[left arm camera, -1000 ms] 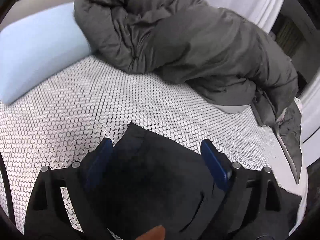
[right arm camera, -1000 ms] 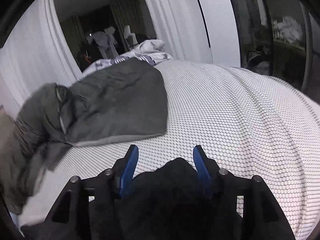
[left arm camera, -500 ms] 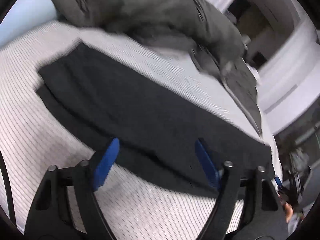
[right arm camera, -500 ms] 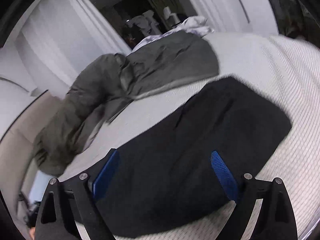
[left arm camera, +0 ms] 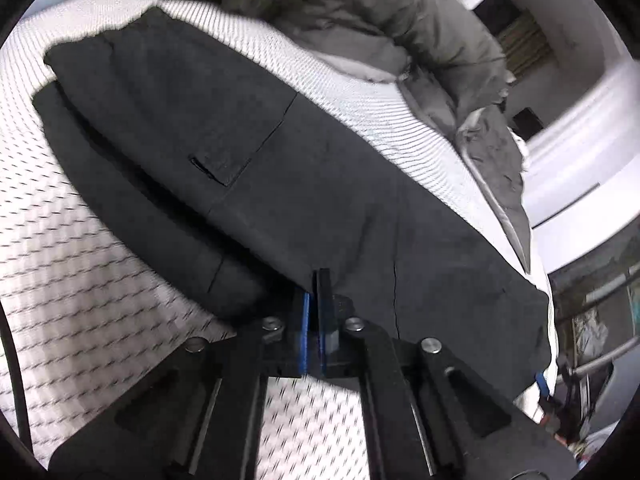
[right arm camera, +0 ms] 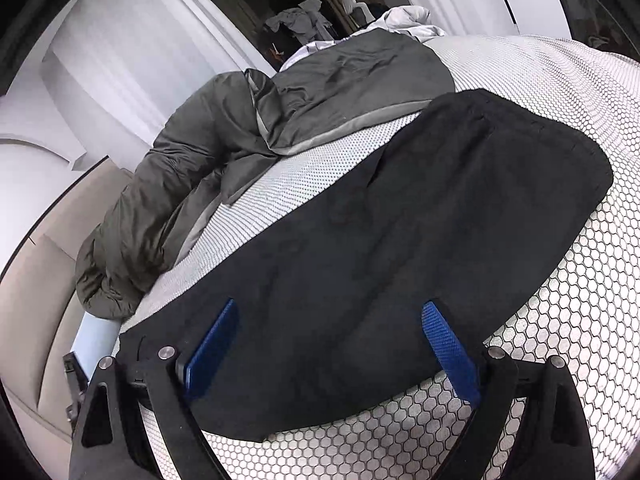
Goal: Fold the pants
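Observation:
Black pants (left arm camera: 280, 152) lie lengthwise on the white honeycomb-patterned bed (left arm camera: 80, 280), one leg folded over the other, a back pocket showing. My left gripper (left arm camera: 316, 280) has its blue pads closed together at the near edge of the pants' upper layer, which looks pinched between them. In the right wrist view the pants (right arm camera: 400, 232) stretch from the near left to the far right. My right gripper (right arm camera: 328, 320) is open, its blue fingers (right arm camera: 448, 340) spread just above the near part of the fabric.
A crumpled dark grey duvet (left arm camera: 360, 12) lies along the far side of the bed and shows in the right wrist view (right arm camera: 240, 140) too. A pale blue pillow (right arm camera: 94, 340) and beige headboard (right arm camera: 32, 300) are at the left. White curtains (right arm camera: 140, 60) stand beyond.
Both grippers pulled back from the pants' ends and swung towards the long side of the pants. My left gripper went from open to closed at the fabric edge. The right stayed open.

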`<state>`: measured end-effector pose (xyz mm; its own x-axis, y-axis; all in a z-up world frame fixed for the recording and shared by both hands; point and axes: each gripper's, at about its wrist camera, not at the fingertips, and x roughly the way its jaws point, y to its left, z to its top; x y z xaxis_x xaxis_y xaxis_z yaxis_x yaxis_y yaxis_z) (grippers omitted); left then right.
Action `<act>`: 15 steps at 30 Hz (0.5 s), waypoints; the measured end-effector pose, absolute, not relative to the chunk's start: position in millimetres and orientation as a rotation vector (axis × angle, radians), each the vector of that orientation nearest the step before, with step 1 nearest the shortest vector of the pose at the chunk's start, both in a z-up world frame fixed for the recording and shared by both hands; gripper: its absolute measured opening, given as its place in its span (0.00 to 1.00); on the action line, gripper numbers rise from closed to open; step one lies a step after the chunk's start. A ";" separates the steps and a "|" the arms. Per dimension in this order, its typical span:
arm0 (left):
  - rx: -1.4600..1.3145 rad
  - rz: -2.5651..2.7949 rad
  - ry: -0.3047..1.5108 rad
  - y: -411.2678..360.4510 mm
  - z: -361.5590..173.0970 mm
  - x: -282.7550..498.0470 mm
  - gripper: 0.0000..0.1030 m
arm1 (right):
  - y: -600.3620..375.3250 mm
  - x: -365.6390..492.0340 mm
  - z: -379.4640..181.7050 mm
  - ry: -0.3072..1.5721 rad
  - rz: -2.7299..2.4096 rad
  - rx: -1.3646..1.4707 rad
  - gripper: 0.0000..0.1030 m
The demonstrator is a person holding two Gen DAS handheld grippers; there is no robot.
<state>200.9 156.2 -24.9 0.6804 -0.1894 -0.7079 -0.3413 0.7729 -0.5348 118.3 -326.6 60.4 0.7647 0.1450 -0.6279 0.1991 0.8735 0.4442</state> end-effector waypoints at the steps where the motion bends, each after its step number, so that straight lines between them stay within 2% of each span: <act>1: -0.688 0.083 0.834 156.7 -23.0 195.5 0.01 | -326.8 119.0 59.3 0.711 -0.034 0.512 0.91; 5: -0.653 0.071 0.901 161.3 -39.4 193.8 0.02 | -328.3 117.1 57.9 0.721 -0.041 0.500 0.91; 9: -0.683 0.059 0.889 166.3 -38.6 190.8 0.03 | -337.7 113.2 59.2 0.720 -0.047 0.506 0.91; 11: -0.660 0.076 0.871 167.6 -33.6 186.2 0.15 | -351.2 104.7 66.0 0.692 -0.059 0.529 0.91; 13: -0.663 0.087 0.863 170.3 -32.7 180.8 0.19 | -378.4 88.9 75.9 0.638 -0.147 0.563 0.91; 15: -0.690 0.086 0.880 176.1 -38.3 180.2 0.19 | -413.6 74.6 75.9 0.613 -0.247 0.634 0.91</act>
